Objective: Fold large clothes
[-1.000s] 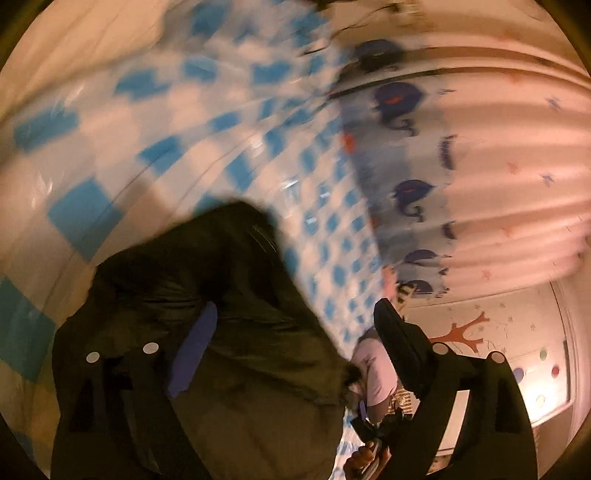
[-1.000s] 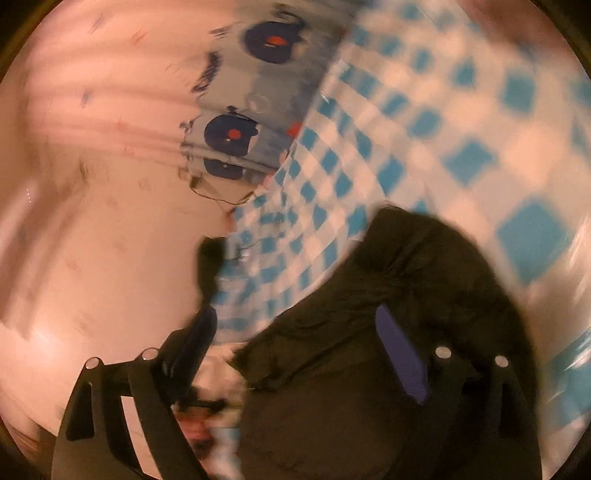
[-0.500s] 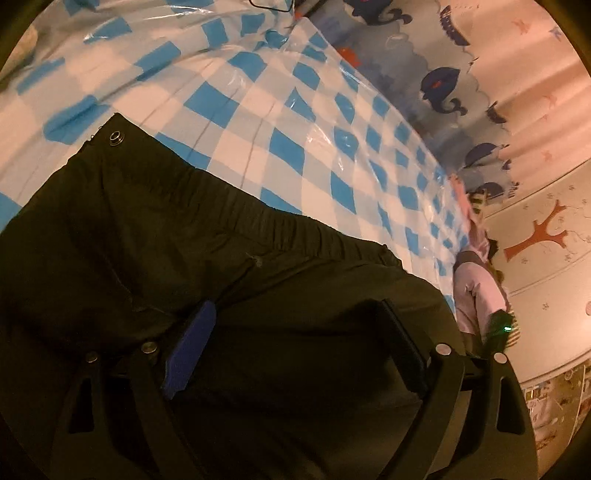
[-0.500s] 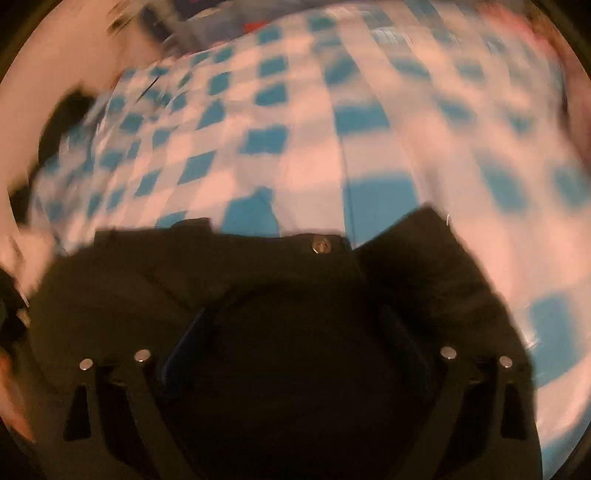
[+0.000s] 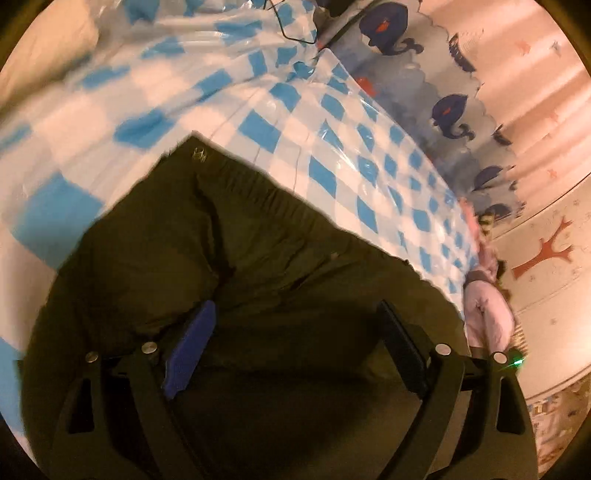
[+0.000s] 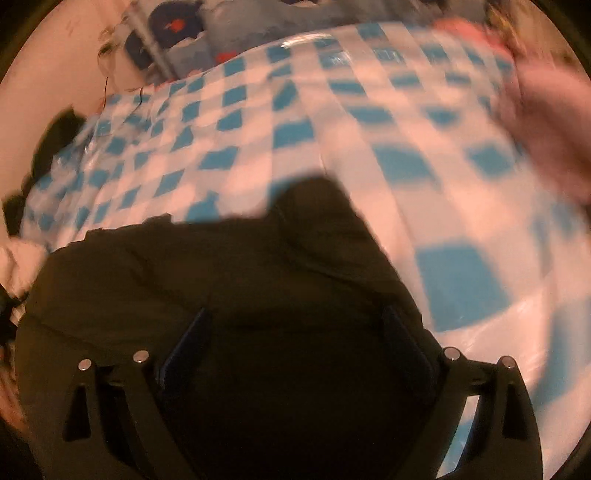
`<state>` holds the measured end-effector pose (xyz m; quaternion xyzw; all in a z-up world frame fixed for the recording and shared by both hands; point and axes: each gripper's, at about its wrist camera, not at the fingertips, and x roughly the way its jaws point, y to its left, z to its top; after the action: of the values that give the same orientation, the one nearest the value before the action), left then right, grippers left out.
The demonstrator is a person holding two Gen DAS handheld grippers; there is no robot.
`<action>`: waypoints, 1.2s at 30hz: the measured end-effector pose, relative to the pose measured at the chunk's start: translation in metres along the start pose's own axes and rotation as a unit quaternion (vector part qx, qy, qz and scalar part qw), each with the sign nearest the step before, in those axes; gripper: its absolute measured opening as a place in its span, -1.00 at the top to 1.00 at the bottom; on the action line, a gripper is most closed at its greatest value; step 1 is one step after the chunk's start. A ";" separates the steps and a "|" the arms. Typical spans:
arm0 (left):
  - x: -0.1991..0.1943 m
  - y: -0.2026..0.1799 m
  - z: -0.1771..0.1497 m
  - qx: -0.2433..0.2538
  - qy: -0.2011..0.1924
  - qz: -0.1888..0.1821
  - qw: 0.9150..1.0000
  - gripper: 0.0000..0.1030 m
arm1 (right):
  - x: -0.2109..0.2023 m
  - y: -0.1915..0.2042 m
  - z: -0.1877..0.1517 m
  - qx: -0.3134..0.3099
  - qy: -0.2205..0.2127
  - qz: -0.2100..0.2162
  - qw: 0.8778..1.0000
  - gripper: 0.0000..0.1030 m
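Dark trousers (image 5: 258, 229) lie spread on a blue-and-white checked plastic sheet (image 5: 332, 110), elastic waistband toward the far side, a metal snap (image 5: 199, 155) at its corner. My left gripper (image 5: 295, 306) hovers low over the cloth with its jaws wide apart; the blue pads press on nothing. In the right wrist view the same trousers (image 6: 258, 266) fill the lower half over the checked sheet (image 6: 332, 129). There my right gripper (image 6: 295, 312) points down at them, and its jaws are opening with dark cloth below and between them, not pinched. That view is blurred.
A whale-print cloth (image 5: 450, 107) and pink curtain (image 5: 535, 74) hang beyond the sheet's far edge. A thin cable (image 5: 291, 29) crosses the sheet's far end. Pink clothing (image 5: 487, 306) lies at the right edge. A blurred pink mass (image 6: 546, 110) is at upper right.
Both grippers have come down and tilted toward the sheet. The trousers, bunched and hanging a second ago, now lie spread flat, and more of the waistband shows.
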<state>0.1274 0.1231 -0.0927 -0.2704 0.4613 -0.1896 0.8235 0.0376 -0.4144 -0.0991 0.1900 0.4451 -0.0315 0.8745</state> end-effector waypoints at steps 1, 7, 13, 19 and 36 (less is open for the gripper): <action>0.003 0.000 -0.003 0.004 -0.007 -0.002 1.000 -0.64 | 0.002 -0.007 -0.004 0.012 -0.010 0.009 1.000 -0.79; -0.017 -0.008 -0.004 -0.001 0.000 0.019 1.000 -0.64 | -0.020 0.007 0.001 0.003 0.007 -0.014 1.000 -0.80; -0.049 0.003 -0.036 0.037 -0.005 0.023 0.999 -0.64 | -0.056 0.008 -0.044 -0.030 -0.013 -0.022 0.999 -0.87; -0.085 0.000 -0.036 -0.008 -0.006 0.003 1.000 -0.58 | -0.067 0.002 -0.047 0.008 0.009 0.011 1.000 -0.86; -0.233 0.074 -0.178 -0.149 0.029 -0.057 0.987 -0.63 | -0.183 0.274 -0.224 -0.518 -0.049 0.037 0.853 -0.86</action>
<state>-0.1387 0.2638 -0.0621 -0.4102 0.4924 -0.1728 0.7480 -0.1831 -0.1012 0.0097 -0.2764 0.3464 0.2265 0.8674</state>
